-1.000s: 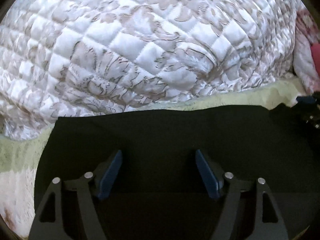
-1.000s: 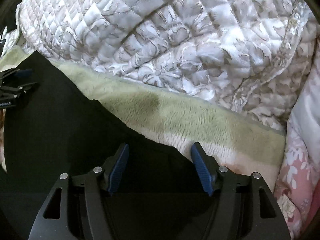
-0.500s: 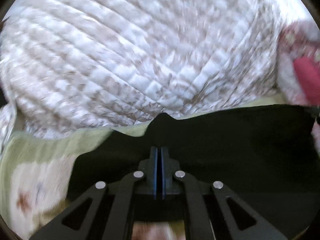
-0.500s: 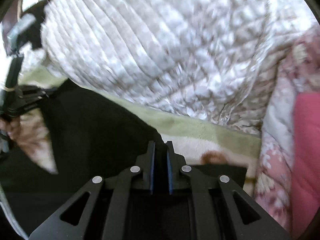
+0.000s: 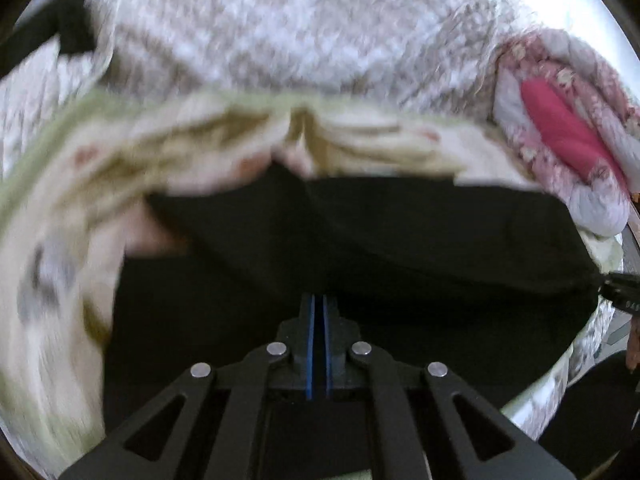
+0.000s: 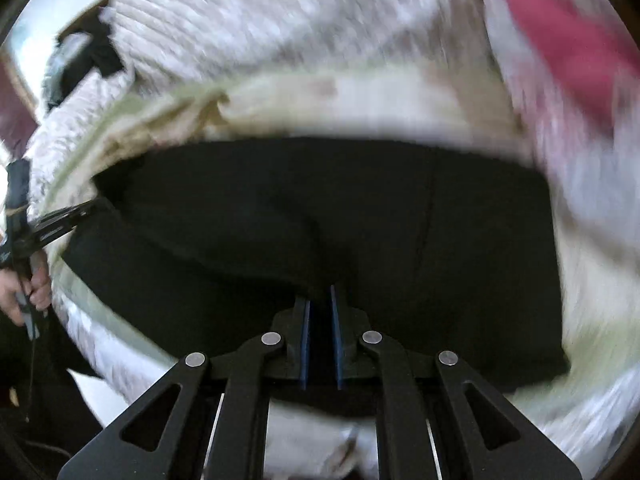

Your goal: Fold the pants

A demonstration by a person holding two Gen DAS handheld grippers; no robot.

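Observation:
The black pants (image 5: pixel 400 240) lie across a pale green and cream blanket (image 5: pixel 100 184) on the bed. My left gripper (image 5: pixel 319 304) is shut on an edge of the pants and holds it lifted, folded back toward me. My right gripper (image 6: pixel 320 300) is shut on another edge of the pants (image 6: pixel 320 208), with black cloth between its blue pads. The left gripper also shows at the far left of the right wrist view (image 6: pixel 60 220), and the right gripper shows at the right edge of the left wrist view (image 5: pixel 620 292). Both views are blurred by motion.
A white and beige quilted bedspread (image 5: pixel 300 20) is heaped behind the blanket. A pink floral quilt with a bright pink patch (image 5: pixel 568 132) lies at the right. The person's hand (image 6: pixel 24 288) holds the left gripper's handle.
Both grippers closed on the far edge of the pants, then lifted and pulled it back toward me. The pants now look doubled over and more blanket shows behind them.

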